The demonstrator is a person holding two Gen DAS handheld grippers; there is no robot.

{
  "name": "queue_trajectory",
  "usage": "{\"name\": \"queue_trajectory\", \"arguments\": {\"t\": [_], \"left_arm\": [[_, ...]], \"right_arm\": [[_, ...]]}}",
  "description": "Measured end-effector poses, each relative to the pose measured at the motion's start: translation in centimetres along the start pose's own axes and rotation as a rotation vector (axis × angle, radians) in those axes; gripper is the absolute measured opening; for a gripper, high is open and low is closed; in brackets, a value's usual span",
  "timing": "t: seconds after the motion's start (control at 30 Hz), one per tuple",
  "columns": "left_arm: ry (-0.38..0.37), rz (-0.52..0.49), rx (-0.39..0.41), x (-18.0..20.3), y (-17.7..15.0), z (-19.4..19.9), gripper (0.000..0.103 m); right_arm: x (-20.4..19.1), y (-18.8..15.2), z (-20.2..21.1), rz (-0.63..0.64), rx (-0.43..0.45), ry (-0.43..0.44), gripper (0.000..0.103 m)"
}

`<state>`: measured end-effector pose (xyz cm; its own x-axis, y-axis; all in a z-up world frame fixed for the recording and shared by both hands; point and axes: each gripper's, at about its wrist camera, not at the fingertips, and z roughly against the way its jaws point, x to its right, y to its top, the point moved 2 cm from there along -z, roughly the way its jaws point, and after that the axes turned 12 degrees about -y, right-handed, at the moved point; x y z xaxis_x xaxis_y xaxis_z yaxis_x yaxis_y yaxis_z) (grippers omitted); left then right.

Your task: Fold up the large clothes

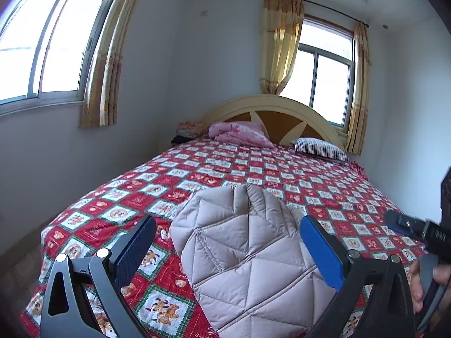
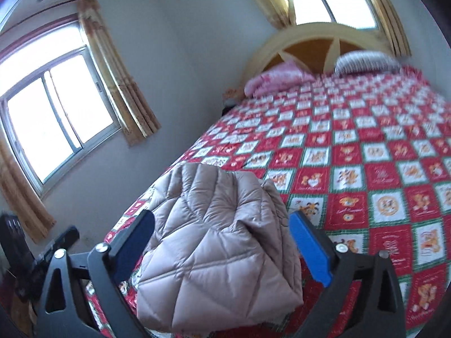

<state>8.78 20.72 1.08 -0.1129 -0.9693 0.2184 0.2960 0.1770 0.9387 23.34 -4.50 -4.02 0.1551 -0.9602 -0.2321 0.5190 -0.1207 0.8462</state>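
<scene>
A beige quilted puffer jacket (image 1: 242,256) lies folded into a compact bundle near the foot of the bed; it also shows in the right wrist view (image 2: 217,248). My left gripper (image 1: 228,233) is open, its blue pads (image 1: 321,250) spread either side of the bundle, above it and holding nothing. My right gripper (image 2: 222,231) is open too, its fingers wide apart around the bundle from the other side. The right gripper and the hand that holds it show at the right edge of the left wrist view (image 1: 414,231).
The bed carries a red, white and green checked quilt (image 1: 296,180) (image 2: 366,169). A pink blanket (image 1: 239,133) and a striped pillow (image 1: 321,148) lie by the cream headboard (image 1: 276,109). Windows with yellow curtains (image 1: 282,42) stand behind and to the left.
</scene>
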Motion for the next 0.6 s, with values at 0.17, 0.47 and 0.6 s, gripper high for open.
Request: {"name": "queue_trajectory", "arguments": {"t": [0.17, 0.47, 0.6], "left_arm": [[-0.012, 0.000, 0.007, 0.5, 0.2, 0.3, 0.102], [-0.018, -0.032, 0.004, 1.7, -0.1, 0.3, 0.102], [-0.016, -0.042, 0.001, 2.0, -0.2, 0.2, 0.102]], "right_arm": [[-1.0, -1.2, 3.0, 0.052, 0.065, -0.037, 0.103], [-1.5, -1.3, 5.1, 0.066, 0.113, -0.037, 0.103], [-1.8, -1.5, 5.7, 0.071, 0.127, -0.032, 0.103]]}}
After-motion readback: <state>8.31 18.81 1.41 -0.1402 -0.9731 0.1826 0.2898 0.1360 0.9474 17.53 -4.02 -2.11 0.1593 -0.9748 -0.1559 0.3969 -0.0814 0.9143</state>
